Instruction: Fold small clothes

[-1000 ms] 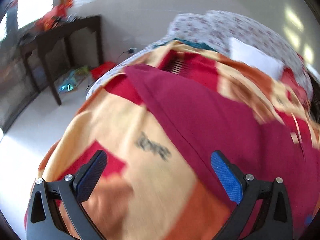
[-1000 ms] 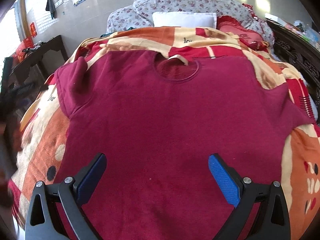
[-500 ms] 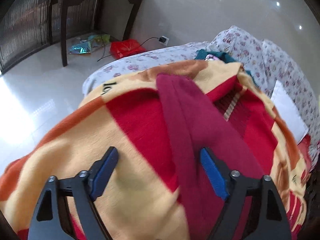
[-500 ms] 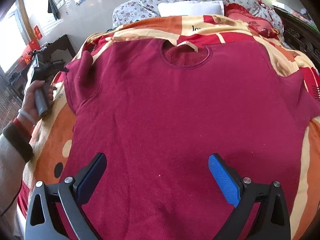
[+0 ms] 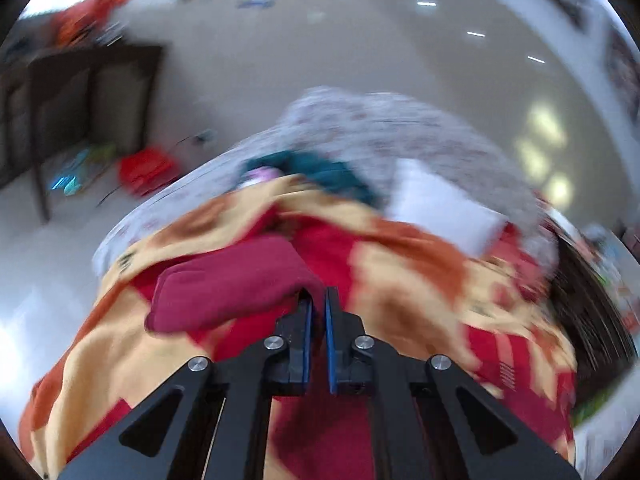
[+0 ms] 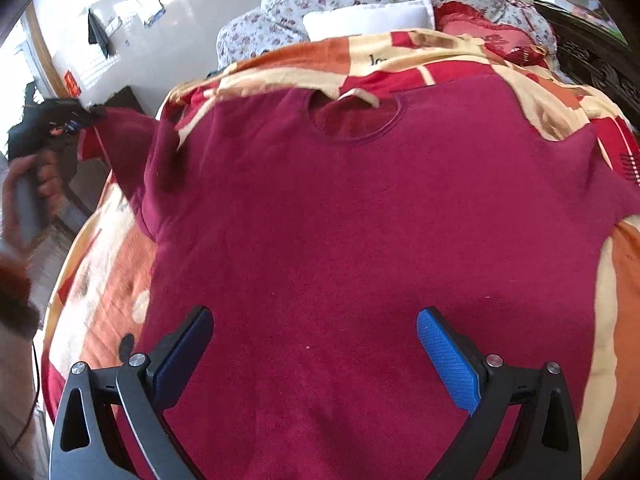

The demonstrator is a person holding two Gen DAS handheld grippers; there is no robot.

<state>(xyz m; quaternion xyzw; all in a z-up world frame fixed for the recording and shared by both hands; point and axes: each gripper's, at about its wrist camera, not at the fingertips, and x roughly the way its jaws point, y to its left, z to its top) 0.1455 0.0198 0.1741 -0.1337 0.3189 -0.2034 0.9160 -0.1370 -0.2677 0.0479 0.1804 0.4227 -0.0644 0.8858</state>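
Observation:
A maroon shirt [image 6: 360, 220] lies spread front-up on a bed, collar toward the pillows. My left gripper [image 5: 317, 300] is shut on the shirt's left sleeve [image 5: 232, 284], and the sleeve hangs lifted off the blanket. From the right wrist view that gripper [image 6: 82, 122] shows at the far left, gripped by a hand [image 6: 28, 196], with the sleeve [image 6: 124, 148] pulled out and up. My right gripper [image 6: 314, 338] stands open over the shirt's lower body, nothing between its blue pads.
An orange, red and cream blanket [image 6: 100, 280] covers the bed. A white pillow [image 6: 368, 20] and floral bedding [image 5: 380, 128] sit at the head. A dark wooden table [image 5: 80, 92] stands beyond the bed's left side, with red and teal things [image 5: 144, 164] on the floor.
My left gripper went from wide open around the sleeve to shut on it, then rose, lifting the sleeve off the blanket. The right gripper stayed open, barely moving.

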